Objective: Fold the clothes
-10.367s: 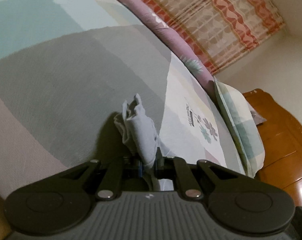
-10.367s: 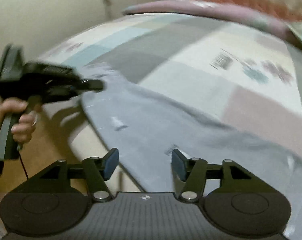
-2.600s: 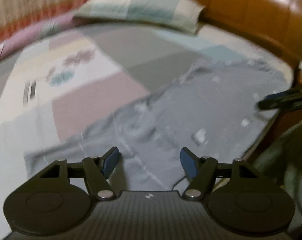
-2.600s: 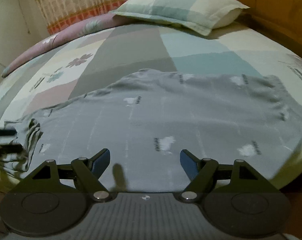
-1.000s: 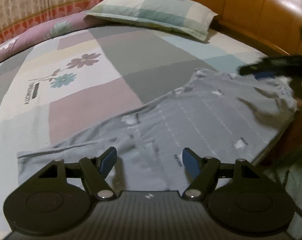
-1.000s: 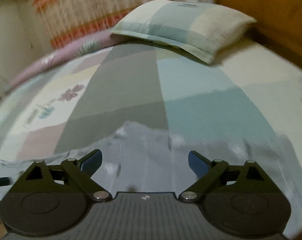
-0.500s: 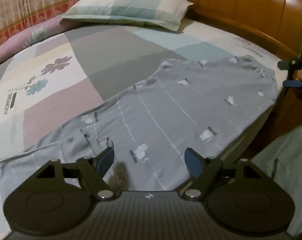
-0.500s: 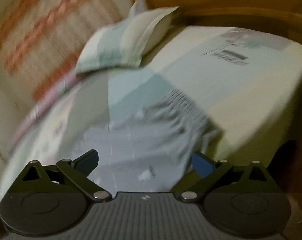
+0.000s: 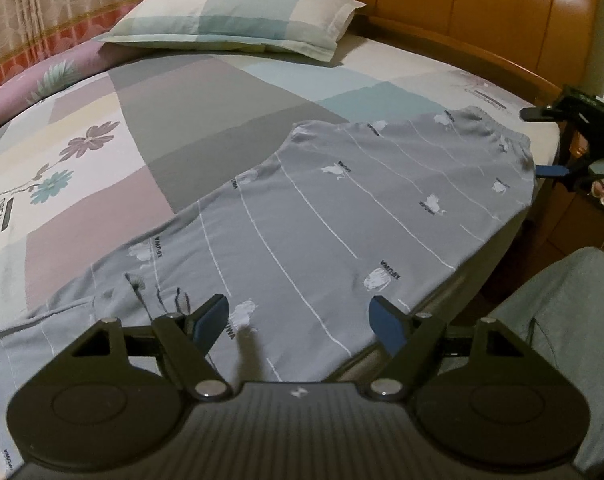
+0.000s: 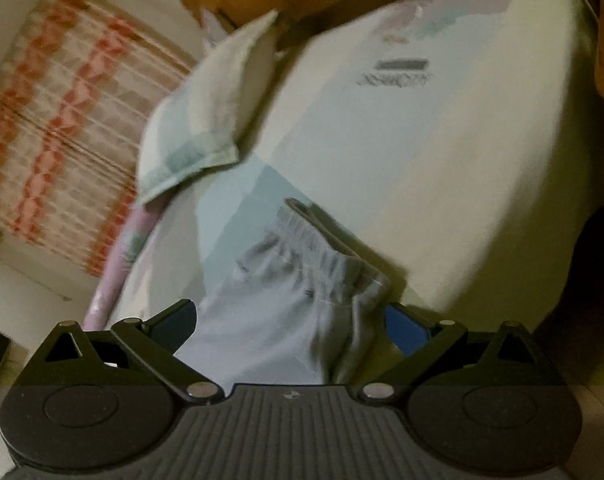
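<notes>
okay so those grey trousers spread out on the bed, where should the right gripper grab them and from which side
Probably at the gathered waistband of the grey trousers, at the corner by the bed's near edge. That corner lies close to the mattress side, so coming in level from off the bed lets one finger slide under the bunched elastic, which looks thick enough to pinch. The right gripper is open and already lined up there.

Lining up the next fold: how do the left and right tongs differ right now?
The left tongs hover over the grey trousers' leg; the right tongs sit at the elastic waistband. The right tongs, just opening, gape wider and are rolled sideways; the left are level. Both are open, gripping nothing.
</notes>
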`<state>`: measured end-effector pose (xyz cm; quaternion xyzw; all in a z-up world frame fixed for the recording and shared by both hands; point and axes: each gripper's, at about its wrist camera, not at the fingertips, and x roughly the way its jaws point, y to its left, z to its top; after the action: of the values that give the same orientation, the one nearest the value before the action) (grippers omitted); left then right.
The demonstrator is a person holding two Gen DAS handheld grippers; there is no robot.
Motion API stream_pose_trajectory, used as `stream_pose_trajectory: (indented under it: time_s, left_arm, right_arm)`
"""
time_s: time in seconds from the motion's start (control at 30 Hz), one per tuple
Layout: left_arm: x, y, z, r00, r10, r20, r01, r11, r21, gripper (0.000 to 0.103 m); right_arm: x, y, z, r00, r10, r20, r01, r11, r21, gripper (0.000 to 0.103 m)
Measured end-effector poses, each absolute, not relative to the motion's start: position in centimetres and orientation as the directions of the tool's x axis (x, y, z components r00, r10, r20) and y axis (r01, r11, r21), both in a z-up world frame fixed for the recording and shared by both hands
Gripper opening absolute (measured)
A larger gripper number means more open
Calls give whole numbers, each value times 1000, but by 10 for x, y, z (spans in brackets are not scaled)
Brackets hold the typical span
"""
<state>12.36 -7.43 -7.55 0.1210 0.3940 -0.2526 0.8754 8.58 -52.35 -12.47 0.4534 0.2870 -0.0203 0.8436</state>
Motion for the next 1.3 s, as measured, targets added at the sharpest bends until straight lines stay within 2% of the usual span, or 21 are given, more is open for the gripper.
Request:
stream_pose_trajectory:
  time_s: [0.17,0.3,0.43,0.7,0.9,1.13,1.3]
  left_arm:
    - [125,-75,-76,559,-351,-751,534,845,2,78]
    - [122,-74,-75,560,-356,-748,540,842,4,78]
    - [123,-72,-75,560,-358,-747,536,844,-3,78]
    - [121,-76,-74,554,-372,-745,551,835,-6,78]
    - [123,-75,-76,551,-363,-751,541,841,-10,78]
    - [126,-79,-79,541,-368,-756,547,837,-16,78]
    - [125,-82,-78,541,-371,-755,555,832,-12,78]
  right_arm:
    - [91,-514,-129,845,279,-456,265,522,811,103]
    - [89,-513,-133,887,249,-390,236,482,844,103]
    - [85,-516,-144,893,260,-368,245,407,880,103]
    - [106,-521,-139,908,208,-365,226,491,841,103]
    - [104,-532,-142,927,178,-329,204,498,843,103]
    - [85,-523,-158,933,256,-255,132,417,899,103]
    - [97,-528,-148,928,234,-290,156,463,873,103]
